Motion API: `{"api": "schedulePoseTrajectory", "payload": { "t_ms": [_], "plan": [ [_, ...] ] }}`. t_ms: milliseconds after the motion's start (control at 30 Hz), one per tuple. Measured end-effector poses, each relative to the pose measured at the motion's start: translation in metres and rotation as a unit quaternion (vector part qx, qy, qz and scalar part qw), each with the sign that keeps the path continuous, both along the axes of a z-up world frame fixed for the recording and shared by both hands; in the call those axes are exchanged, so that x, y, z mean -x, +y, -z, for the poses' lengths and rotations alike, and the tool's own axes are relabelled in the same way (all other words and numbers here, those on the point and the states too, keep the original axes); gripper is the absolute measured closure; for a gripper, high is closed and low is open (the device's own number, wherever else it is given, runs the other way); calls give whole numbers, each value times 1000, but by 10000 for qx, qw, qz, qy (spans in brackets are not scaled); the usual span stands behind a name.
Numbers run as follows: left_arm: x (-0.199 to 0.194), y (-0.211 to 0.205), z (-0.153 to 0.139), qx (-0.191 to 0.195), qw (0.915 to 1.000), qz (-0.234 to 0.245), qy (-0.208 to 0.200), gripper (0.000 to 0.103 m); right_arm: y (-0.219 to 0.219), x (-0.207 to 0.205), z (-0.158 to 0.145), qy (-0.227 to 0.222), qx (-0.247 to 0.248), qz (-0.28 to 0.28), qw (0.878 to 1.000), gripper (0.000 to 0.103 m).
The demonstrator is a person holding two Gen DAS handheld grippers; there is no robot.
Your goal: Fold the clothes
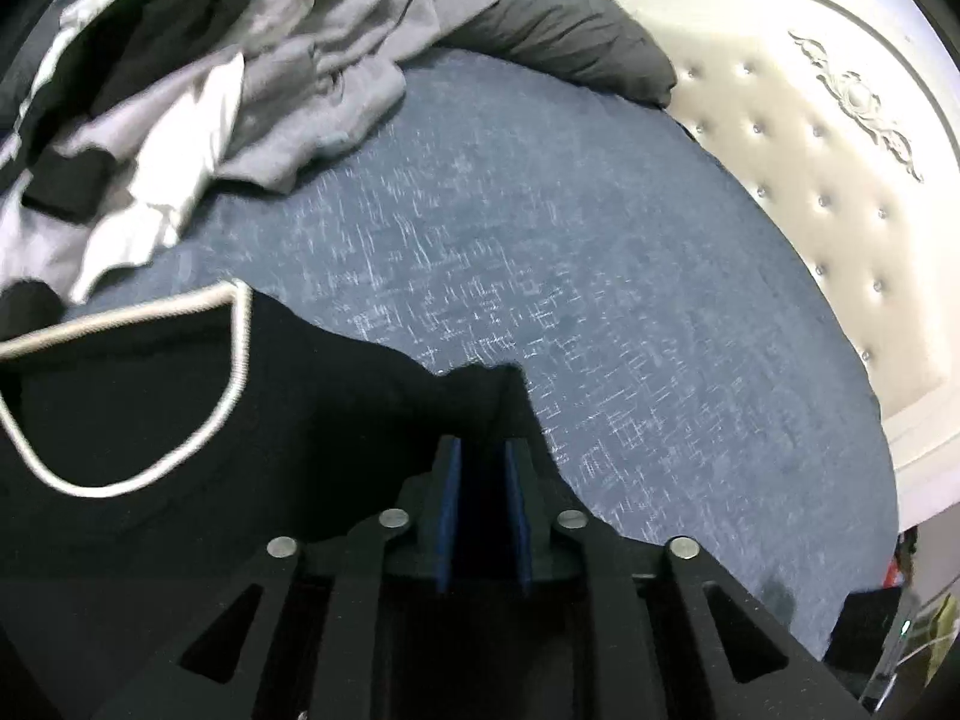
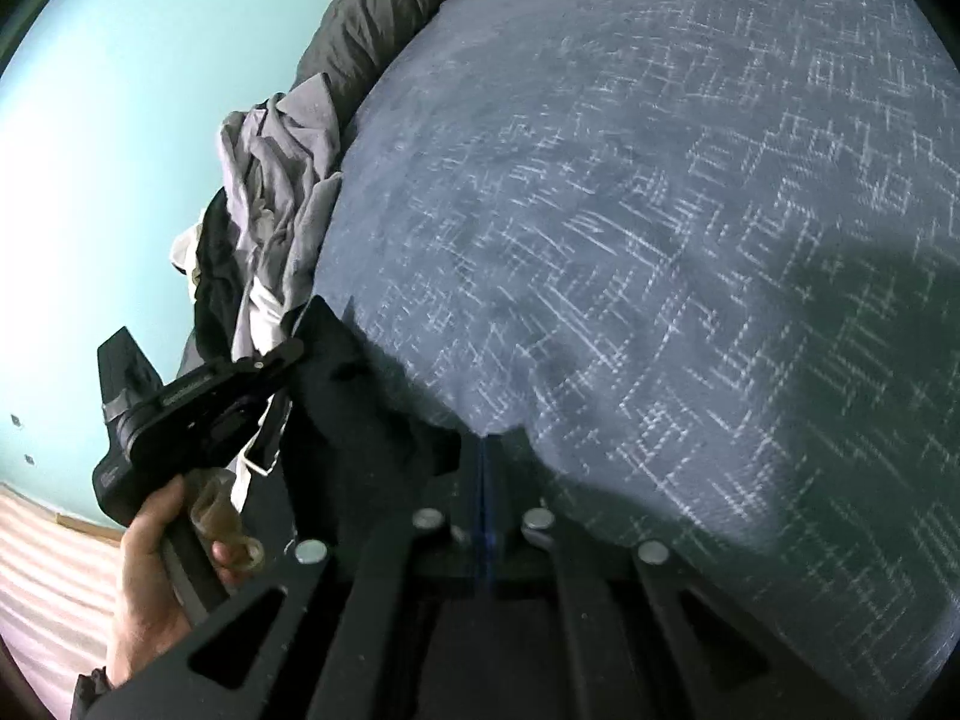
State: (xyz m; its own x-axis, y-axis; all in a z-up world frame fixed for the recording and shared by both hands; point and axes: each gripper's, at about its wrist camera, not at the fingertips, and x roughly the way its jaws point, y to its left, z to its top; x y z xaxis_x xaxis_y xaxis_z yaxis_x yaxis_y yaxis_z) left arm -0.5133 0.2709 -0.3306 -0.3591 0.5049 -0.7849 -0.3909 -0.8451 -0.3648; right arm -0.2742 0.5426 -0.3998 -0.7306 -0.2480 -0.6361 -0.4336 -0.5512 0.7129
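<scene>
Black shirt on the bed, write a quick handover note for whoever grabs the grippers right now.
Left gripper: shut on the black shirt at its edge.
Right gripper: shut on the same shirt's black cloth.
The shirt, with its white-trimmed neckline, is held over the blue bedspread, not yet folded.
A pile of clothes, grey, white and black, lies unfolded near the dark pillow.
Left to do: lay the shirt flat, fold it, then work through the pile.

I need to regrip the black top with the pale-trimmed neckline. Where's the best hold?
Take the black top at its shoulder edge, just right of the pale-trimmed neckline, coming from the bare blue bedspread side. That edge lies exposed; the left gripper already pinches a fold there.
</scene>
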Motion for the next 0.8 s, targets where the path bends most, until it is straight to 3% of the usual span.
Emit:
{"api": "schedulePoseTrajectory", "payload": {
  "t_ms": [100, 133, 267, 400, 533, 800],
  "plan": [
    [-13, -14, -14, -11, 9999, 77, 126, 61, 1, 3, -17, 126, -518, -230, 9983, 100],
    [-18, -19, -19, -14, 9998, 103, 168, 61, 0, 6, -24, 154, -715, -344, 9967, 100],
    [-41, -45, -26, 2, 9997, 176, 172, 61, -10, 29, -33, 34, -1166, -1100, 9871, 69],
    [-79, -81, -23, -31, 9996, 263, 12, 60, -14, 37, -23, -257, -1401, -1372, 9802, 69],
    [-125, -119, -20, 15, 9994, 350, -51, 58, -12, 29, -15, -113, -1132, -1505, 9820, 69],
    [-203, -189, -2, 40, 9989, 110, -446, 56, -22, 37, -9, -92, -1065, -1750, 9787, 70]
  ]
}}
